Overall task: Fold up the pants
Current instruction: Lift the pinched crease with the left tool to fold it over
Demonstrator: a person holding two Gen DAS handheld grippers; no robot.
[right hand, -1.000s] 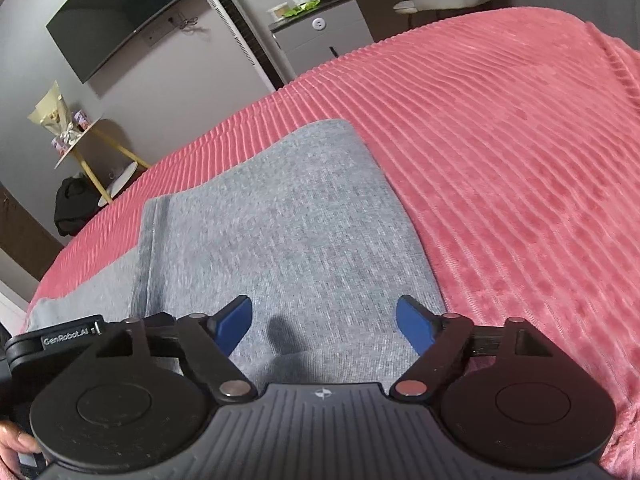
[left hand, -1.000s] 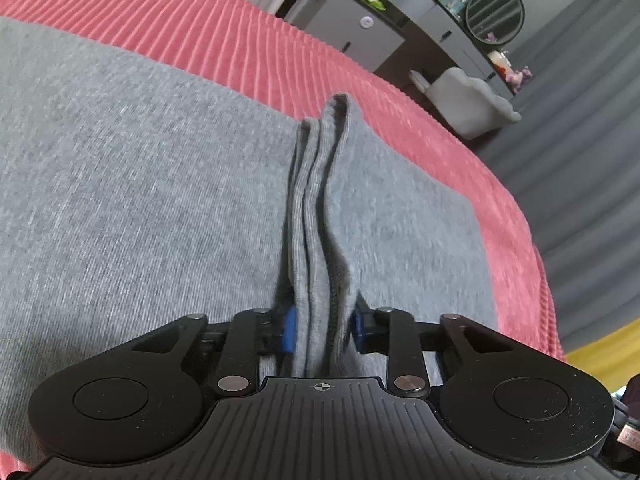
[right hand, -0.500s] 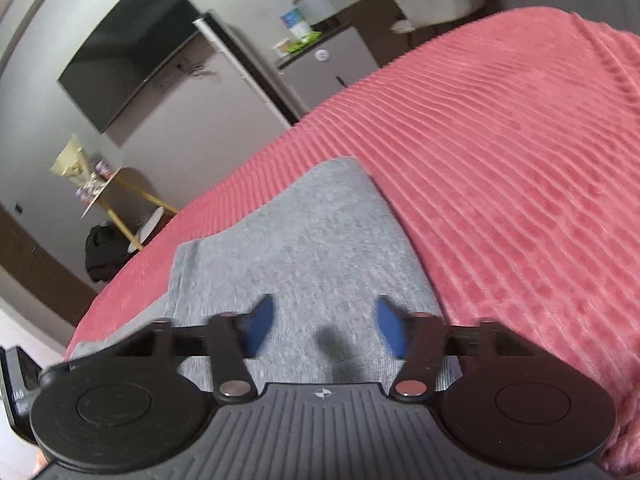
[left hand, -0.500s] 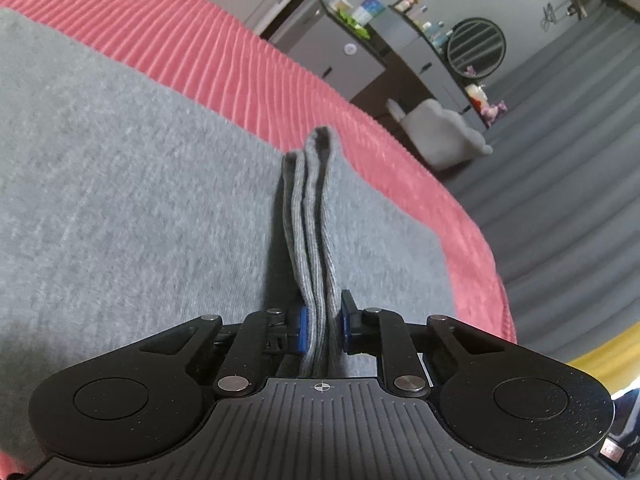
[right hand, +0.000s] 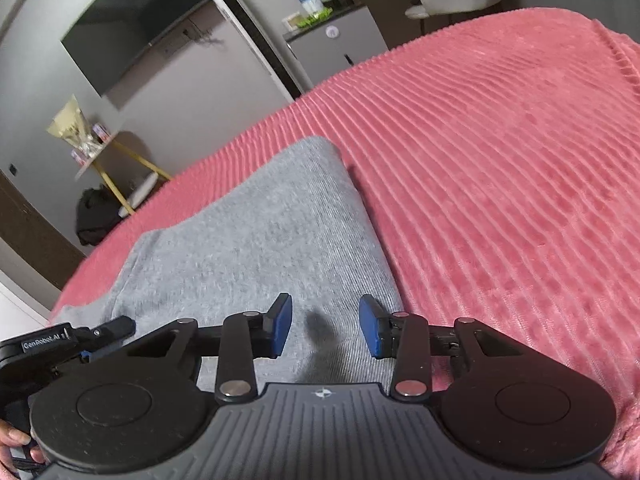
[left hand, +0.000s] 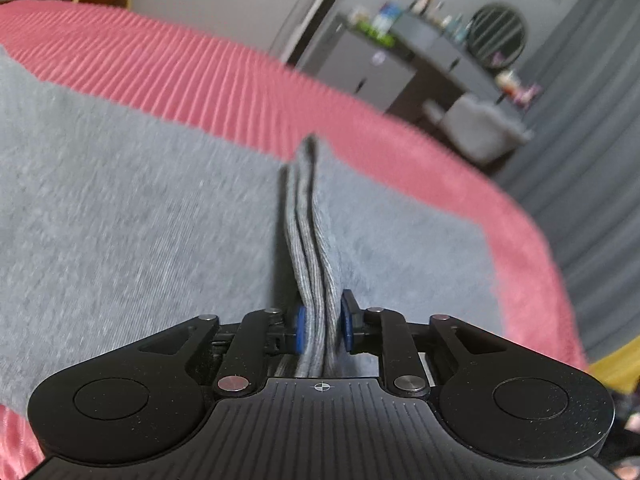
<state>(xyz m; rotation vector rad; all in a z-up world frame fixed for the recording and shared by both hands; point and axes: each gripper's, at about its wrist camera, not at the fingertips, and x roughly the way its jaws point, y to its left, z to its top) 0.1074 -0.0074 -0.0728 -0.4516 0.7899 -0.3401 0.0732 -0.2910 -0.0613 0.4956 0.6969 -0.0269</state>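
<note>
Grey pants (left hand: 120, 216) lie on a pink ribbed bedspread (left hand: 200, 76). My left gripper (left hand: 322, 322) is shut on a stacked edge of the pants (left hand: 310, 224), which runs as a raised ridge away from the pads. In the right wrist view the pants (right hand: 256, 232) form a folded grey panel on the bedspread (right hand: 500, 168). My right gripper (right hand: 325, 326) is partly open and empty just above the near end of that panel. The left gripper's body (right hand: 60, 350) shows at the lower left of that view.
A grey cabinet with bottles (left hand: 384, 64) and a round mirror (left hand: 498, 34) stand beyond the bed. A white chair (left hand: 476, 132) sits by the far corner. A wall TV (right hand: 136, 20) and a yellow-legged side table (right hand: 108, 152) are behind the bed.
My left gripper has closed onto the pants edge and lifted it, tilting its view up. My right gripper's jaws have narrowed and it has risen slightly over the panel.
</note>
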